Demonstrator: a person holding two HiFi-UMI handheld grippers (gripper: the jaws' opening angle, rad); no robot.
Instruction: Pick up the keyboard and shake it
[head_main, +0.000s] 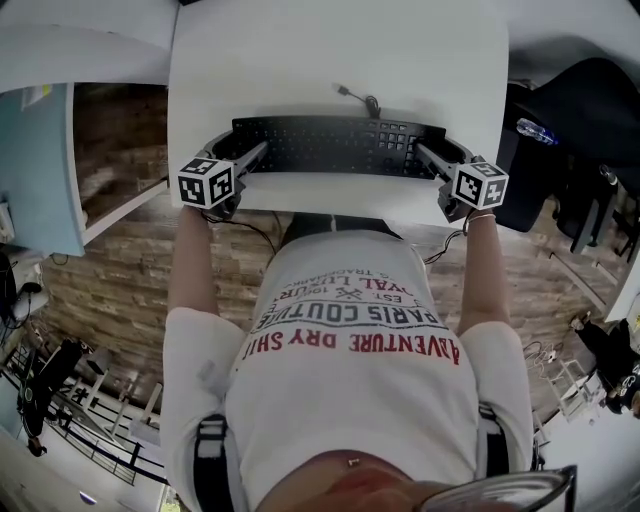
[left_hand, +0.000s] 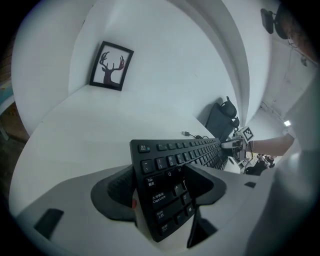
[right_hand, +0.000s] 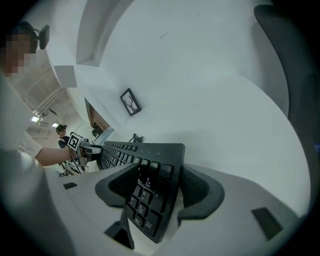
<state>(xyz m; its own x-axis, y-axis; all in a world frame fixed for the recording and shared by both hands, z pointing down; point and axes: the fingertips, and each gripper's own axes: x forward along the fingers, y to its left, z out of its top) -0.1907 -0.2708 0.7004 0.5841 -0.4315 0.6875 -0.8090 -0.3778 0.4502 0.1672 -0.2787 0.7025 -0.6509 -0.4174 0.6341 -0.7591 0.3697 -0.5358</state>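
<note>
From the head view, a black keyboard (head_main: 335, 145) lies crosswise over the near part of a white table (head_main: 330, 50). Its cable (head_main: 358, 98) trails toward the far side. The left gripper (head_main: 248, 158) is at the keyboard's left end and the right gripper (head_main: 430, 158) at its right end. From above I cannot tell whether the keyboard touches the table.

In the left gripper view, the jaws are clamped on the end with the Tab and Caps Lock keys. One dark pad (left_hand: 202, 182) presses on the key face and the other on the underside. A framed antler picture (left_hand: 111, 65) leans on the wall at the table's far edge, and a black chair (left_hand: 223, 119) stands beyond the table.

In the right gripper view, the jaws are closed on the number-pad end, one on each face. The left gripper shows at the far end of the key rows.
</note>
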